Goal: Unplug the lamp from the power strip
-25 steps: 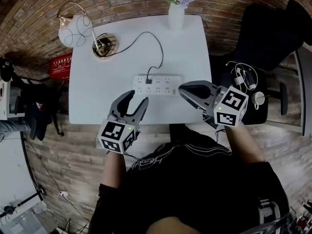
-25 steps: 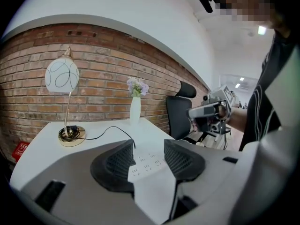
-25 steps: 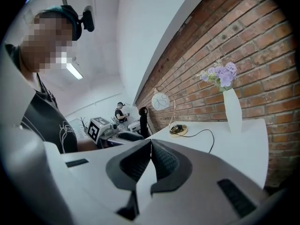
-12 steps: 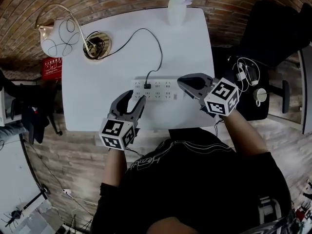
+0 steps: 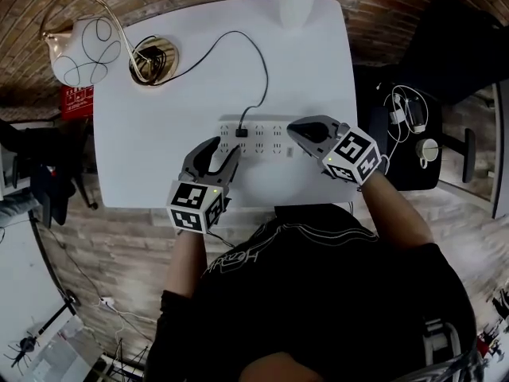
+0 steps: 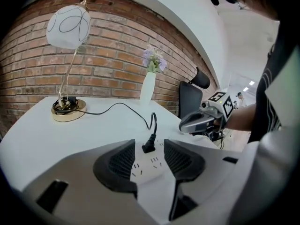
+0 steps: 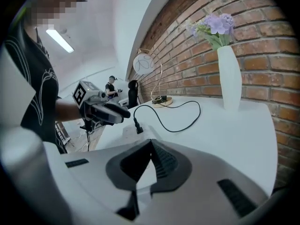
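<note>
The white power strip [image 5: 262, 139] lies at the table's near middle, and the lamp's black plug [image 5: 242, 132] sits in its left part. From the plug the cord [image 5: 256, 54] loops back to the lamp's gold base [image 5: 153, 56] at the far left; its white globe shade [image 5: 86, 44] hangs past the table edge. My left gripper [image 5: 224, 146] is open just in front of the strip. In the left gripper view the plug [image 6: 149, 146] stands just beyond the open left gripper [image 6: 148, 142]. My right gripper [image 5: 294, 129] is shut, tips over the strip's right end, nothing between them in the right gripper view [image 7: 151, 141].
A white vase [image 5: 296, 6] with lilac flowers stands at the table's far edge. A black office chair and a side surface with cables and a cup [image 5: 427, 150] are to the right. The white table [image 5: 310, 62] is backed by a brick wall [image 6: 108, 60].
Both grippers have moved forward to the power strip: the left one closer to the plug, the right one onto the strip's right end.
</note>
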`<move>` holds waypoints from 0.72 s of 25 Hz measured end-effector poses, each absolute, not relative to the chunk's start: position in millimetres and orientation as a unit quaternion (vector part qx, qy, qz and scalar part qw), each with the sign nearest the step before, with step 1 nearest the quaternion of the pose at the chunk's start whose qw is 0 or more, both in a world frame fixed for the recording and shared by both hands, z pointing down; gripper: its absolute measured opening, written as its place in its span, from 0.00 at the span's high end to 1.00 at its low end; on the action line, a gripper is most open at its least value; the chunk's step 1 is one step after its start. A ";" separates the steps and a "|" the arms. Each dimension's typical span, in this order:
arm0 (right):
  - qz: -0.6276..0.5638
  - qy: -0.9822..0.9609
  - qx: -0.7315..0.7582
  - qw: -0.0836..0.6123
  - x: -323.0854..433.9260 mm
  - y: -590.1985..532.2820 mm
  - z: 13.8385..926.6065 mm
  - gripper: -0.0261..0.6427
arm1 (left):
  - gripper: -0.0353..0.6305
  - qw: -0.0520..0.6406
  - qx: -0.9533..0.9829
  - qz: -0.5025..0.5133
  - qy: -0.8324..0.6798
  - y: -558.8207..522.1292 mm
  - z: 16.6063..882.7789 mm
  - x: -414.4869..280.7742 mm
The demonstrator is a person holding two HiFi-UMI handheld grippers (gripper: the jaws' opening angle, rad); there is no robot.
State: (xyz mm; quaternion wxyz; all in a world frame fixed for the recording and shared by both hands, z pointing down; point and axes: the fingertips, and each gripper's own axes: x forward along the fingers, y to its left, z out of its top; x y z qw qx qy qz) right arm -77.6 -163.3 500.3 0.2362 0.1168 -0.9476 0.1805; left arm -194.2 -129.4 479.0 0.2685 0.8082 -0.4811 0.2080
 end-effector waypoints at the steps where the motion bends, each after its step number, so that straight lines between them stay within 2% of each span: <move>1: 0.174 -0.947 0.112 0.246 -79.3 -160.1 503.8 0.97 | 0.66 0.270 0.808 0.209 -0.481 -129.0 480.4 -194.2; 9: 0.142 -0.940 0.120 0.287 -82.7 -148.1 522.0 0.97 | 0.66 0.271 0.806 0.218 -0.479 -130.1 488.9 -191.1; 18: 0.126 -0.942 0.126 0.284 -83.3 -148.5 523.0 0.97 | 0.66 0.247 0.804 0.243 -0.484 -142.4 497.3 -181.0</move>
